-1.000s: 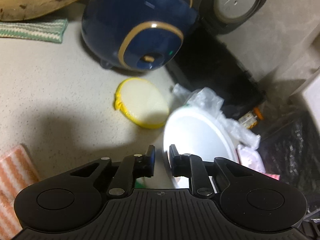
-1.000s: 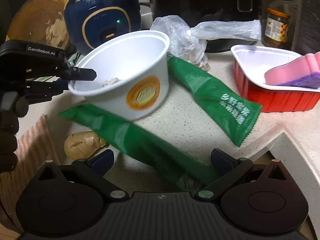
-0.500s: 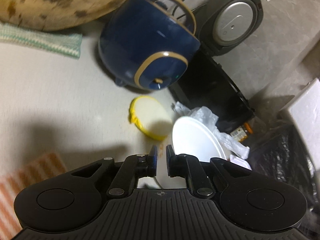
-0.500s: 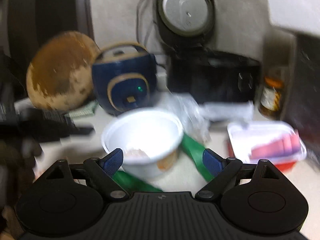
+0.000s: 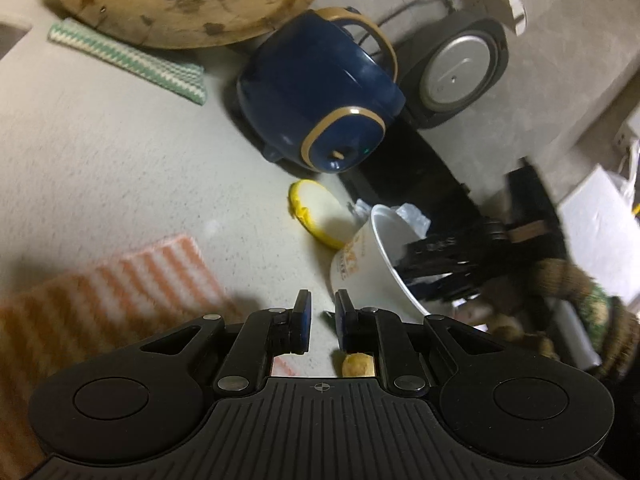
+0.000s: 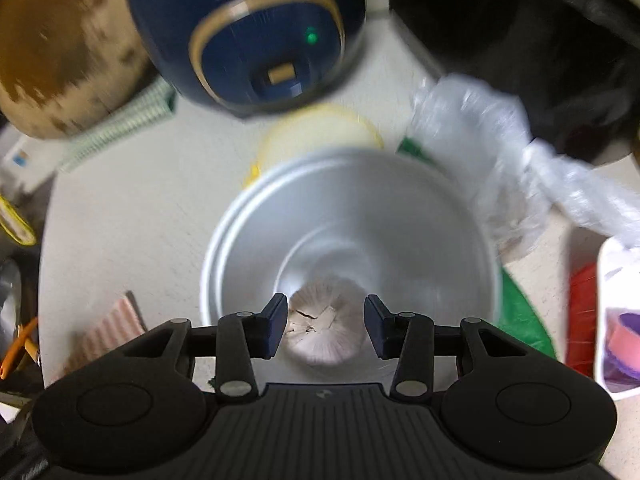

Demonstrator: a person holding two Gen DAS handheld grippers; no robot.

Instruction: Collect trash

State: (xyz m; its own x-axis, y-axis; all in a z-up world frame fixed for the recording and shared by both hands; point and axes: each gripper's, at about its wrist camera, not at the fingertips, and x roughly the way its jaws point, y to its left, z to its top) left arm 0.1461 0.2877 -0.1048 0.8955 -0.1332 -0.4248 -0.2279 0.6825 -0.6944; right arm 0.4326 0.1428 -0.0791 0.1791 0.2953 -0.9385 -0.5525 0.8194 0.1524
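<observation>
Reaching into the white cup [image 6: 352, 240], your right gripper [image 6: 326, 322] has been narrowing, empty; the left gripper [image 5: 320, 320] stays nearly closed, empty, beside it.

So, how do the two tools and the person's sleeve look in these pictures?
Both tools are matte black, with a ribbed body, two round discs and silver pivot screws. The left tool and right tool have dark blue pads. The sleeve beside the right tool is brown knit with a green patch.

Left view low across counter, right view steeply down; shared white cup [image 5: 370, 258].
</observation>
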